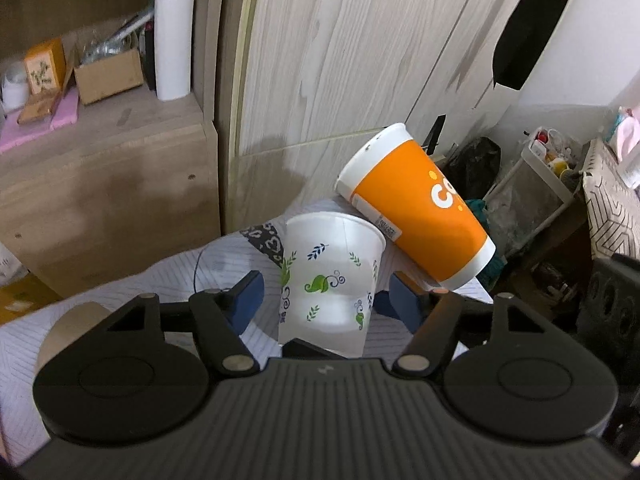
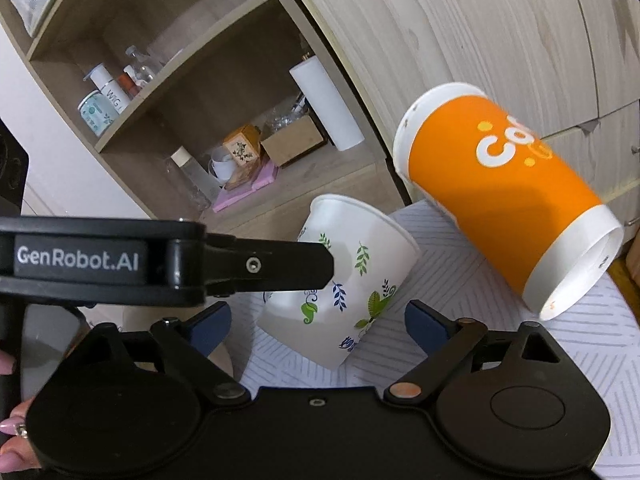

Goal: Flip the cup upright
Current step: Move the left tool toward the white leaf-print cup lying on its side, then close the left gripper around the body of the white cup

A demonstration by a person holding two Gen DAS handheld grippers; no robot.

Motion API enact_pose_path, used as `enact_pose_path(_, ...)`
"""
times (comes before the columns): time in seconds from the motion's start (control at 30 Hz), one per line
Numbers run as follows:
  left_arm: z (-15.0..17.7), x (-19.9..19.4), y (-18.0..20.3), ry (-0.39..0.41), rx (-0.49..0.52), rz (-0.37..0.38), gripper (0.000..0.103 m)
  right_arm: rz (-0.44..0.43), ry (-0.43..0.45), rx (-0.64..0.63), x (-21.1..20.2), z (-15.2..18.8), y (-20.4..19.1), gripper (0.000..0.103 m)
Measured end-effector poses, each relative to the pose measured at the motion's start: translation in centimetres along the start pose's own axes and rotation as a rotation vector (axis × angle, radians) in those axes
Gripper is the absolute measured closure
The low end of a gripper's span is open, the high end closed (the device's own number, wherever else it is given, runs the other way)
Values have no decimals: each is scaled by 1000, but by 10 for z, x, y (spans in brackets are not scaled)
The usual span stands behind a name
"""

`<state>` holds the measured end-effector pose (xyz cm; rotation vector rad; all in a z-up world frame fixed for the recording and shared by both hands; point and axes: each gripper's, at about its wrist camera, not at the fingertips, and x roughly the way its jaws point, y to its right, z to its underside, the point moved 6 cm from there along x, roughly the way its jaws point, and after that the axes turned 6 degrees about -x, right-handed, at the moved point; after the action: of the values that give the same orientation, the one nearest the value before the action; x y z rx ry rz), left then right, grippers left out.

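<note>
Left gripper (image 1: 318, 296) was spread wide around the white leaf-print cup (image 1: 330, 280). Left finger pad (image 1: 248, 292) stood clear of the cup wall. The right pad sat just beside the cup's right side; couldn't tell if it touched. No grip on it.

The white cup stood wide end up on the striped cloth (image 1: 224, 256), near the left gripper body, mouth open toward the top. In the right wrist view the same cup (image 2: 352, 280) looked tilted, which may only be that camera's angle.

Right gripper (image 2: 318, 322) was also wide open with nothing between its blue pads. The white cup sat ahead of and between the two fingers, apart from both. The left gripper's black finger crossed the left side of that view and overlapped the cup.

The orange cup (image 1: 420, 208) was tipped over at the far right, closed end up-left, open mouth down-right. It touched the white cup's rim on the right. In the right wrist view the orange cup (image 2: 508, 208) showed its open mouth toward the near right, over the cloth (image 2: 448, 272).

Far left: wooden shelf (image 1: 132, 120) with a white roll (image 1: 173, 46) and a cardboard box (image 1: 108, 76).
</note>
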<state>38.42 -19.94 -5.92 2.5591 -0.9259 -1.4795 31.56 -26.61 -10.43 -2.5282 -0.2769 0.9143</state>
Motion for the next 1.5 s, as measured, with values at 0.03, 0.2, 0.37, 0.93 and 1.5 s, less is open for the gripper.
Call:
enact_pose_path(0.03,-1,1,-2,-8,-25,1,35,-12,-5,11,2,0,0,10)
enact_pose_path(0.2,-2,7,1,-30,-41,3,35,-33,-3,43,6,-1,2,13)
enact_pose_path(0.37,1,12,1,-49,-41,-15,52,-26,-19,66,10,-1,5,22)
enact_pose_path(0.93,9,6,3,-42,-39,-63,54,-26,-40,54,6,-1,6,31)
enact_pose_path(1.5,76,-60,38,22,-9,-11,54,8,26,-249,-73,37,-34,34)
